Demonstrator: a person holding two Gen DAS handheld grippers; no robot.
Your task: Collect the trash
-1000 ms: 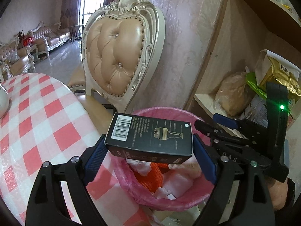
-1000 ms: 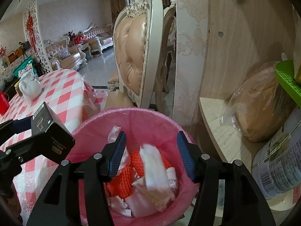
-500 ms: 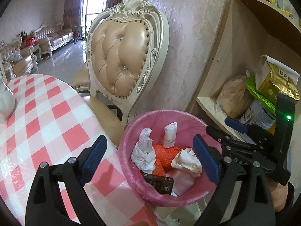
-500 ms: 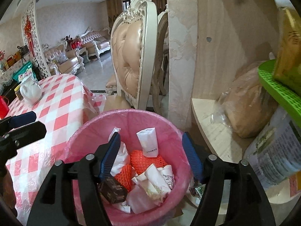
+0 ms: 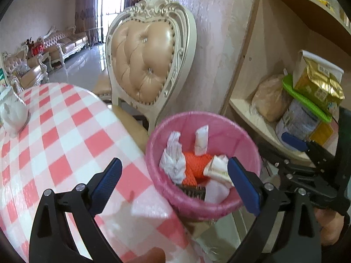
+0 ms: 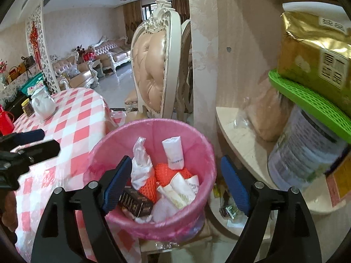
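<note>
Both grippers hung over the pink-lined bin [image 6: 151,197], the left gripper [image 5: 175,188] and right gripper [image 6: 175,184] with fingers spreading wide, nothing between them. The dark box [image 6: 136,201] lay inside among tissues and orange netting [image 6: 164,175], beside the checked tabletop [image 5: 54,142].

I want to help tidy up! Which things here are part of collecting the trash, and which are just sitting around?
Part of the job:
- pink bin
- dark box in the bin
- crumpled white wrappers
- orange net
- left gripper and right gripper, both empty, jaws opening

Just sitting around:
- white teapot
- chair
- gold bag
- tin
</note>
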